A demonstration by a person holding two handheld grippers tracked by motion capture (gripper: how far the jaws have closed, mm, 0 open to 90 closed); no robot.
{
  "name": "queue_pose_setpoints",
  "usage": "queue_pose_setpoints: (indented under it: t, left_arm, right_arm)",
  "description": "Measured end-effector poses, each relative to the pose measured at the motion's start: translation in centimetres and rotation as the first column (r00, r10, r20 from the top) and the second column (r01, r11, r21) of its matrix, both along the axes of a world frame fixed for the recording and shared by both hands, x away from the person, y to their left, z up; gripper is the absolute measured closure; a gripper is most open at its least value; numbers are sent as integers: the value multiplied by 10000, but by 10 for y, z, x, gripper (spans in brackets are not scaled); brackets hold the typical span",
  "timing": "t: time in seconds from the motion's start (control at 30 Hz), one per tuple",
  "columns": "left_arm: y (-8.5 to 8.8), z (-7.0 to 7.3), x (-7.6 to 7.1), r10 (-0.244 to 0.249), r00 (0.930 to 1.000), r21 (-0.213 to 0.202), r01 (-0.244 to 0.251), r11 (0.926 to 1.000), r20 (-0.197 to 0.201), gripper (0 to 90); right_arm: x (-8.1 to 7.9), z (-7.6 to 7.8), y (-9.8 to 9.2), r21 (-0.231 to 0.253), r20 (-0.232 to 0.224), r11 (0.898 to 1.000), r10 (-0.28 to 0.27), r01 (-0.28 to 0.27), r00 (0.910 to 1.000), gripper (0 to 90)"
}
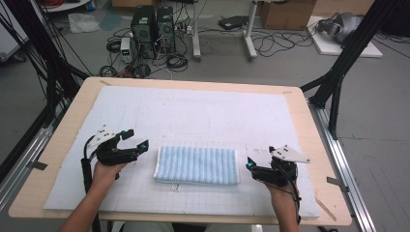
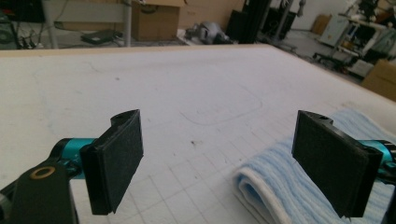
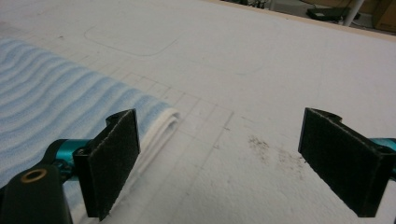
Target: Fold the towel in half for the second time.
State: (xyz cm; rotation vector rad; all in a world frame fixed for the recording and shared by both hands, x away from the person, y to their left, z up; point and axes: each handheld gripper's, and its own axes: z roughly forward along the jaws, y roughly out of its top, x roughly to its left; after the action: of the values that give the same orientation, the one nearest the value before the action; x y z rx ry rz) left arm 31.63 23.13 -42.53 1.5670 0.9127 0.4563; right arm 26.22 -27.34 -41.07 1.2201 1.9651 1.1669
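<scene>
High view. A folded blue-striped towel [image 1: 197, 166] lies flat on the white gridded mat [image 1: 193, 116] that covers the surface [image 1: 314, 125], near its front edge and midway between the two hands. The left claw [image 1: 136, 140] sits just off the towel's left end, the right claw [image 1: 249, 163] just off its right end. Neither touches the cloth. A small label or scrap [image 1: 176, 187] lies on the mat just in front of the towel; what it is cannot be made out.

Left gripper view. The left claw [image 2: 219, 161] stands wide with nothing between its pads. The towel [image 2: 285, 186] shows its rolled, folded end low at the right, partly covered by the right-hand pad; the near corner is cut off by the frame.

Right gripper view. The right claw [image 3: 219, 161] is likewise wide and empty. The towel [image 3: 60, 93] lies to the left, its white-edged fold running behind the left-hand pad. Dark smudges [image 3: 271, 149] mark the mat between the jaws.

Risks, as judged from this position:
- If the towel is to be gripped again, a claw closing from this offset would likely catch only the top layer of the fold and pull the stack open.
- A claw lowered too flat could drag the end sideways and skew the fold.
- Uneven action by the two hands could twist the towel out of line with the grid.

Not determinable: the number of folded layers and the towel's underside.
</scene>
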Motion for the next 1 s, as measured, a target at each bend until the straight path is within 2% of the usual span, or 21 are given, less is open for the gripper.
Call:
queue_pose_setpoints:
  t: [0.13, 0.2, 0.4, 0.67, 1.0]
  left_arm:
    - [7, 3, 0, -177, 9996, -47, 178, 9998, 206, 171]
    - [9, 3, 0, -250, 9995, 28, 249, 9997, 216, 174]
    - [11, 2, -3, -627, 9977, 454, 615, 9971, 251, 183]
    - [16, 3, -11, -661, 9972, 432, 645, 9970, 352, 196]
    - [18, 4, -11, -596, 9976, 453, 580, 9973, 354, 199]
  right_arm:
    - [-2, -2, -9, 246, -235, 9997, -77, 83, 9997, 113]
    - [-2, -2, -12, 239, -187, 9997, -72, 77, 9998, 111]
    - [0, -2, -13, 313, -122, 9995, 87, -83, 9999, 106]
    - [-1, 1, -12, 291, -12, 9996, -23, 23, 10000, 105]
    - [1, 0, -14, 246, 76, 9997, -49, 47, 10000, 105]
